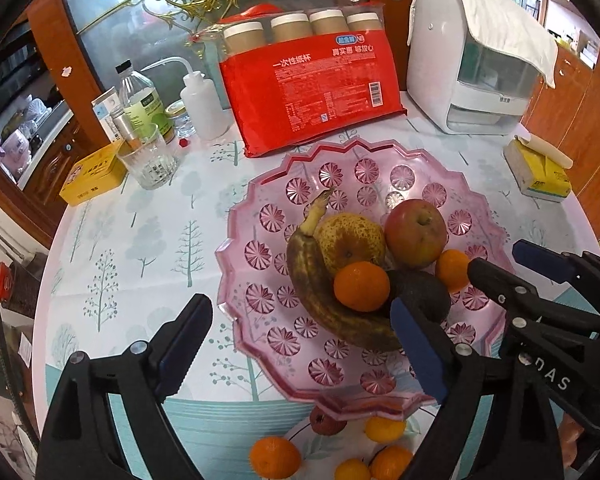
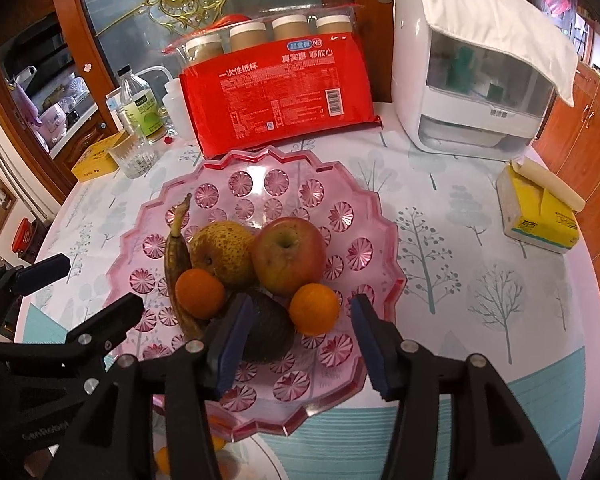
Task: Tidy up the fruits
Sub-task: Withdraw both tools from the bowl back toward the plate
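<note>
Hovering above the near edge of the pink tray (image 2: 384,240), the right tongs (image 2: 300,340) stand wide open with nothing between the blue pads; one pad lies against the side of the dark avocado (image 2: 268,332), or just in front of it, and I cannot tell whether they touch. Straight ahead of the gap, and close, sits a small orange (image 2: 314,308), with the apple (image 2: 288,256) just beyond it. A second orange (image 2: 199,293) lies ahead and to the left, resting against the banana (image 2: 176,256), whose long axis runs away from the tongs, stem end farthest; the spotted pear (image 2: 224,252) sits beside the banana.

The left tongs (image 1: 300,344) also gape open and hold nothing. They hang over the near left rim of the tray, with the banana's blunt end just ahead of the right-hand pad. Below and nearer than these tongs, outside the tray on the table (image 1: 140,240), lie several loose fruits: small oranges (image 1: 275,457) and one reddish fruit (image 1: 327,420).

By my judgement, the loose fruits are what remains, and they lie behind both pairs of tongs, towards the person. The left tongs look nearer to them, so a pull back and downward would be called for.
</note>
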Motion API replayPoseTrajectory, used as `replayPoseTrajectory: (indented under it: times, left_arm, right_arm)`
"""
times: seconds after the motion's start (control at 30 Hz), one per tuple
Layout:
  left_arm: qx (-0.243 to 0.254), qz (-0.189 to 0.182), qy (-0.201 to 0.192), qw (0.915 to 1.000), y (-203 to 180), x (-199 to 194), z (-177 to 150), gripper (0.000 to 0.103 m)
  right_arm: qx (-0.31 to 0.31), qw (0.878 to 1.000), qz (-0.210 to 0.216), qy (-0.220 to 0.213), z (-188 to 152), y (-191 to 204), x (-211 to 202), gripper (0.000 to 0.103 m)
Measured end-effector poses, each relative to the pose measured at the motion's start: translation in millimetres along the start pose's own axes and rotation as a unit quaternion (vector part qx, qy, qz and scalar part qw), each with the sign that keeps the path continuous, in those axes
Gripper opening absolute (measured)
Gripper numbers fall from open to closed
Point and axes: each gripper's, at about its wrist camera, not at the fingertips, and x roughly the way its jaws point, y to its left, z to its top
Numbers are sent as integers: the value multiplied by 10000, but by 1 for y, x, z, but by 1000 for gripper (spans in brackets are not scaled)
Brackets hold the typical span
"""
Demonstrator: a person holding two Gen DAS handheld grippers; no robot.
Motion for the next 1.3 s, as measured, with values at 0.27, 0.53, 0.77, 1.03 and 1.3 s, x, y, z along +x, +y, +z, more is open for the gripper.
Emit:
replayPoseTrajectory:
  times: [0.27,0.53,0.77,1.03,1.3]
  left_arm:
    - [-112,0,-126,9999,12,-24,-7,90]
    - [-141,-59,-348,9993,22,-59,-15,90]
    - [-96,-155,-561,9983,30,-95,-26,90]
    - [-22,-200,-762,9969,42,-126,-45,93]
    - [-54,-280,-679,9973,57,-133,-68,93]
  right_arm:
    - [37,9999,-54,-131,-4,3,-25,54]
    - [60,9989,-175,-438,-8,10,-65,54]
    - [154,9968,-293,-723,-16,19,-104,54]
    - [129,9954,-323,-890,-33,39,-134,54]
    - [115,9955,-332,-875,-56,58,-145,54]
